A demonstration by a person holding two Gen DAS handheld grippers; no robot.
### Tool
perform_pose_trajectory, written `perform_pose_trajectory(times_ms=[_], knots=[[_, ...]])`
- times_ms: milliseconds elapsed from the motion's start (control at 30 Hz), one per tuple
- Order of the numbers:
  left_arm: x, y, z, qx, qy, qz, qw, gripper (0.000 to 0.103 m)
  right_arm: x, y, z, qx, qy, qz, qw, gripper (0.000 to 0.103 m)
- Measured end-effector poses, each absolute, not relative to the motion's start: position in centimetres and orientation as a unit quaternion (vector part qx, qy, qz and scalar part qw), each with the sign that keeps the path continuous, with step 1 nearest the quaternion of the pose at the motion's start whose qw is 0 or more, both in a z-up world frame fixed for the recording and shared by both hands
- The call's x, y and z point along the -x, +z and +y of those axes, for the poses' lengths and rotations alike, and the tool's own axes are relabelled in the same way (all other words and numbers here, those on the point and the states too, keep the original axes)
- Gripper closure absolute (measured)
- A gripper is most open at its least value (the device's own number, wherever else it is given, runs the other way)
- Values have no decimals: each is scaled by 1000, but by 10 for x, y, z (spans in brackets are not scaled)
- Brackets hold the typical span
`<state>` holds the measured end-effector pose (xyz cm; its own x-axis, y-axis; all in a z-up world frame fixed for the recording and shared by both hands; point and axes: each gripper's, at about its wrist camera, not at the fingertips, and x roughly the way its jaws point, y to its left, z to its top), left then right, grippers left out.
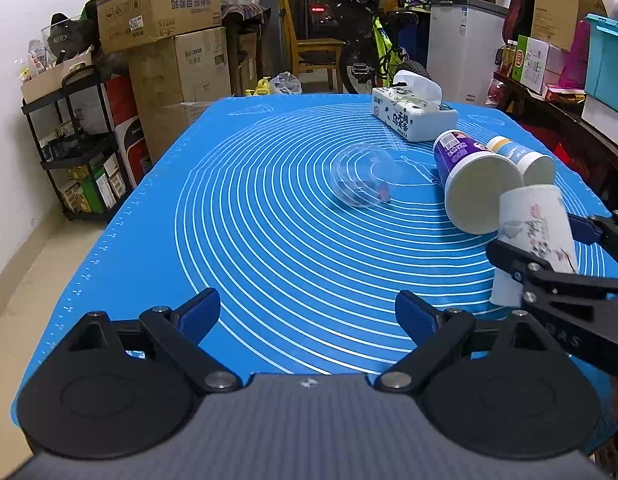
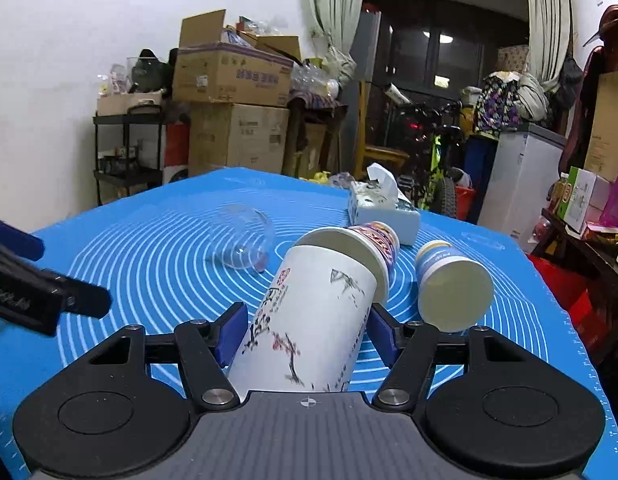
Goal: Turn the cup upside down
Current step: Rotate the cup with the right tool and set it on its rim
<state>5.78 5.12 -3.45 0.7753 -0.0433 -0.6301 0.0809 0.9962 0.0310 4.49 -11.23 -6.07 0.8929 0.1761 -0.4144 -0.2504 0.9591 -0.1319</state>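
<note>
A white paper cup with an ink-flower print [image 2: 317, 320] sits between the blue pads of my right gripper [image 2: 305, 332], which is shut on it. The cup is tilted, its closed base pointing away and up. In the left wrist view the same cup [image 1: 537, 232] shows at the right, base up, held by the right gripper [image 1: 549, 248] just above the blue mat [image 1: 269, 260]. My left gripper [image 1: 309, 312] is open and empty over the mat's near part.
A purple cup [image 1: 469, 176] and a small blue-white cup [image 1: 521, 156] lie on their sides beside the held cup. A clear plastic cup [image 1: 361, 176] lies mid-mat. A tissue pack [image 1: 413, 116] stands farther back. Boxes, shelves and a bicycle surround the table.
</note>
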Motion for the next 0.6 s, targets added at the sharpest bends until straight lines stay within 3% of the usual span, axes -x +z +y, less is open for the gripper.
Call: perform_pose_trajectory(times_ms=[467,600], knots=[[-45,-38,33,-32,-61,348,935,9,-13,-59,-130,64,137,268,952,39],[-35,-36,27,-26,-68,349,934,9,-4,-55,-137,44,145,266,952,28]])
